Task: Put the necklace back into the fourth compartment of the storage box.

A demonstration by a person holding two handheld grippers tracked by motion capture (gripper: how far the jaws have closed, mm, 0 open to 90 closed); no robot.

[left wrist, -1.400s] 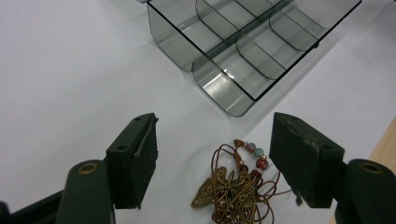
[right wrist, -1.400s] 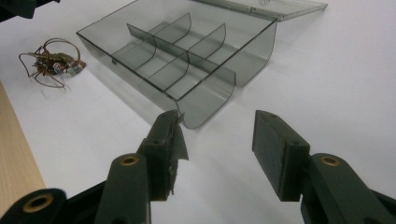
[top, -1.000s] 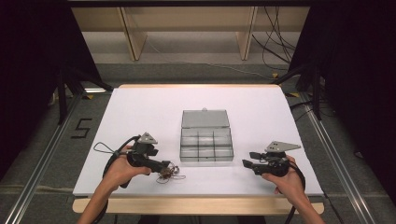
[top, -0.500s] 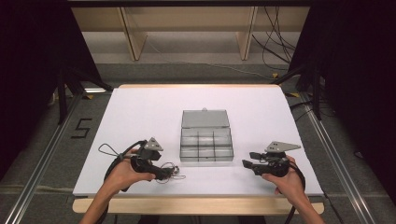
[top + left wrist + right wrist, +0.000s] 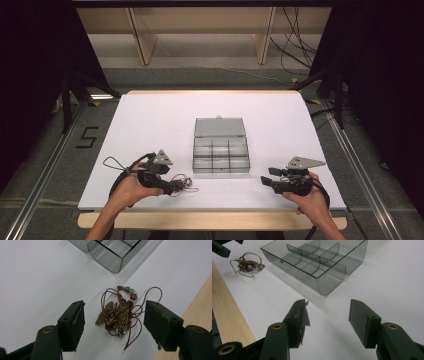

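Left hand-held gripper (image 5: 113, 322) sits low over the white desk (image 5: 150, 120), jaws spread wide with the necklace (image 5: 120, 315) lying between them. The pads do not touch it; gaps show on both sides. Its jaws have just been closing a little, necklace between them but not pinched.

The necklace is a tangle of brown cord with a brass butterfly pendant (image 5: 113, 313) on top and a few red and bluish beads (image 5: 131, 293) at the far end. It lies flat on the desk, near the front wooden edge (image 5: 210, 220), just off the front left corner of the clear box (image 5: 221, 157). In the high view the necklace (image 5: 182, 184) is right at the tip of the left hand-held gripper (image 5: 172, 187), near the box but apart from it.

The clear box is a smoky plastic organiser with divided compartments, its lid (image 5: 220, 127) folded open behind. It stands mid-desk, compartments looking bare in the right gripper view.

Right hand-held gripper (image 5: 328, 315) has jaws spread, nothing between them, just bare desk. A scrap of torn tape or padding hangs off one pad. It points toward the box (image 5: 317, 263) from the front right corner, well apart from it. In the high view the right hand-held gripper (image 5: 267, 181) rests near the front edge, held by the person's right hand (image 5: 310, 197). The left hand (image 5: 130, 187) holds the other.
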